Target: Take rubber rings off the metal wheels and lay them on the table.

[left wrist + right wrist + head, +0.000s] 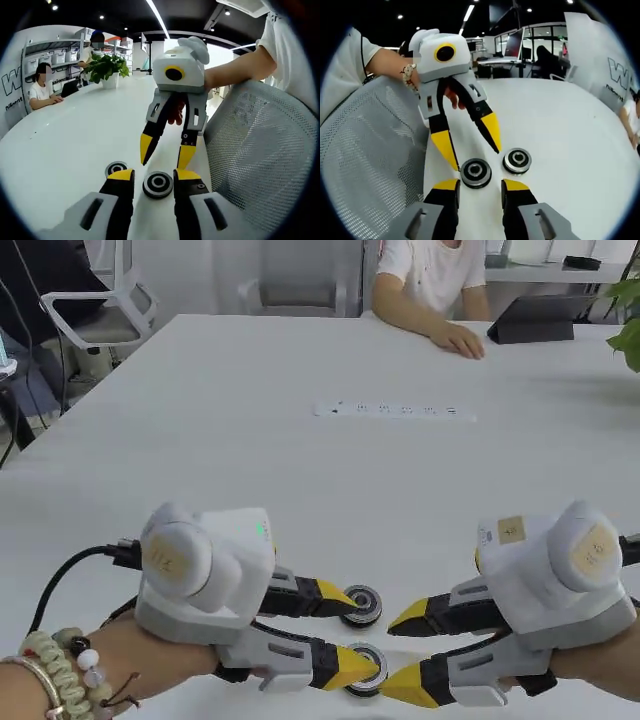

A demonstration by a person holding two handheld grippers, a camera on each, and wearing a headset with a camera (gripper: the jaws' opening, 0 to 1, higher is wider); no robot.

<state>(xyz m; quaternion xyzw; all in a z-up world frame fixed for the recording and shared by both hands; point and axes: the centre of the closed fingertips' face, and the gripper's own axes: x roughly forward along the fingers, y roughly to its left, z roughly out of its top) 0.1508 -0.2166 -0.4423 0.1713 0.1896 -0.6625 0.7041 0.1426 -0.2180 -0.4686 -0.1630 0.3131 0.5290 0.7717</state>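
Down at the near edge of the table [300,470], my two tools face each other across the near wheel [365,668]. My left gripper [355,632] points in from the left with its jaws apart. In the left gripper view that wheel lies flat between the yellow tips, and I can't tell whether either tip touches it. My right gripper [392,655] points in from the opposite side, jaws spread too and holding nothing, with the tips just short of the same wheel. The far wheel [362,605] lies flat just beside the near one, close to my left gripper's outer tip. A dark rubber ring [464,173] looks to be seated round the near wheel, and the far one looks the same, so I judge the job is at its start.

The step, as I read it, is to pin the near wheel with one tool and peel with the other. The left should close low and square across the wheel so it can't skate on this smooth top. The right should then take a small bite of rubber at the edge nearest it, lift, and roll the ring over the rim bit by bit rather than yanking. Two things need watching: the far wheel is close enough for a wide jaw to knock it, and four tips crowd one small part, so I need to keep them off each other.
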